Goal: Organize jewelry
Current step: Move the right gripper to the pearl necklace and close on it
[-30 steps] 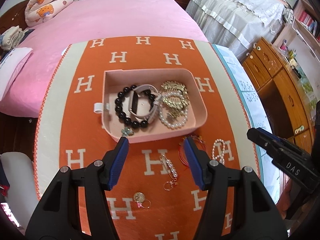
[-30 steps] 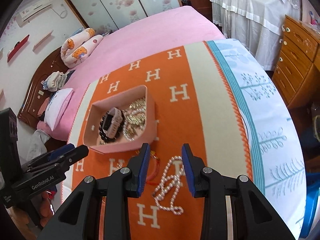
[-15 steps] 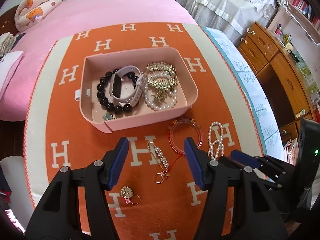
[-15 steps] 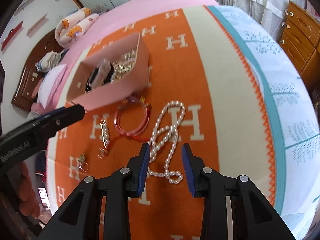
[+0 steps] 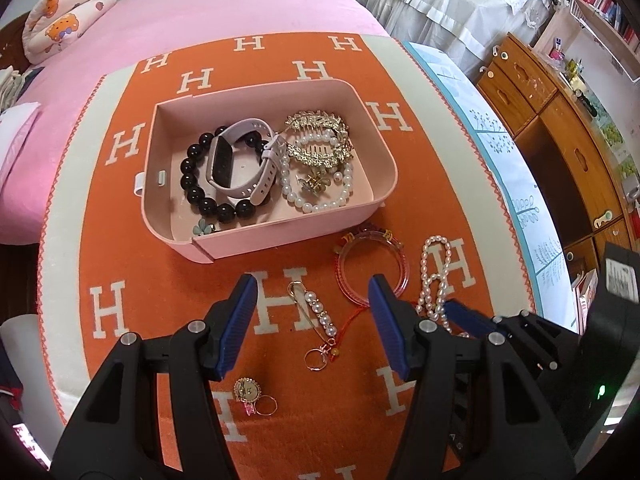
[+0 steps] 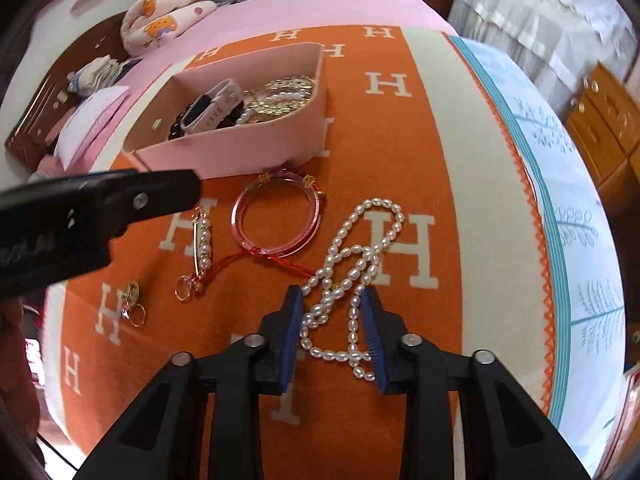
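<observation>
Pearl necklace [image 6: 352,280] lies lower centre between the half-open, empty right gripper [image 6: 332,336]; close on bunched strands.

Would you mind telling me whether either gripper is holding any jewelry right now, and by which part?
Nothing is held. The right gripper is open, its fingers straddling the pearl necklace on the blanket. The left gripper is open and empty.

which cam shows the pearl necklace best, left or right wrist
The right wrist view: the pearl necklace lies whole and close on the orange blanket, its near end between the open right gripper's fingers. In the left wrist view it sits small at the right, its lower end hidden behind the grippers.
</observation>
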The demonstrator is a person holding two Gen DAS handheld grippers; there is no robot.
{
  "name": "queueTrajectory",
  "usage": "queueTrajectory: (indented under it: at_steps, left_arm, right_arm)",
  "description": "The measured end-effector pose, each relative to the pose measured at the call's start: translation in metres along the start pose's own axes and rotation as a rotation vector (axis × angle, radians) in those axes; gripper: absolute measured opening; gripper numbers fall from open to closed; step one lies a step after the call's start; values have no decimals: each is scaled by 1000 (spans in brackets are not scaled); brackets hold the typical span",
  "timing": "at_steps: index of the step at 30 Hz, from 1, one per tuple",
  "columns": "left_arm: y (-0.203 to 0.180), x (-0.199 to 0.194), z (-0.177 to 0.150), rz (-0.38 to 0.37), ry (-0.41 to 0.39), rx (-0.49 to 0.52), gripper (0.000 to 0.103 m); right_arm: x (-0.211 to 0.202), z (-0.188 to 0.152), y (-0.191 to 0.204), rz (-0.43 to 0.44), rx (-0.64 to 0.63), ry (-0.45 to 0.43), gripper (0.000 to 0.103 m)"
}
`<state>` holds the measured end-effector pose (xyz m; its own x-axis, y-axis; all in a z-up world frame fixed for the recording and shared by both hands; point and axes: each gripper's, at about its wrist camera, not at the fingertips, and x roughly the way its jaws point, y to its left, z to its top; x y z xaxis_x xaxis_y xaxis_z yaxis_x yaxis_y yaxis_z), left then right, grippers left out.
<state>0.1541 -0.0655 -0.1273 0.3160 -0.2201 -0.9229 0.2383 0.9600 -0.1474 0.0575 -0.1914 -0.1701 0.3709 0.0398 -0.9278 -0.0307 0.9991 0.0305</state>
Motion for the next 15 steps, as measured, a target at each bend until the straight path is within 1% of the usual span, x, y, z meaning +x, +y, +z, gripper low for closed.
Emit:
queueTrajectory:
  at_steps: [1,3,5,7,11,12,13,15]
  left_arm:
    - [0,2,0,-1,4,3,55]
    - [-2,6,1,-2,9,9,55]
    - [-4,10,2,-5,16,17,55]
    - [-8,16,3,-7,25,33,55]
    - [-15,31,6,3,41,63,55]
    - [-17,34,6,4,44,68,52]
    - [-19,38,7,7,48,75,46]
    - [-23,45,9,16,60,89,38]
  right_arm:
    - [1,0,2,-10,-4,0,13]
    - [0,-1,0,-20,-10,-9,10]
    - [-1,-1,-6,-1,17,-10,9]
    - [-4,0,-15,15,58,-19,5]
    - [-8,-1,-37,43,156,-18,5]
    - [-9,-1,-40,44,167,-21,5]
    - [-11,-2,-45,49,184,-26,5]
    - [-16,-3,-53,54,209,-43,5]
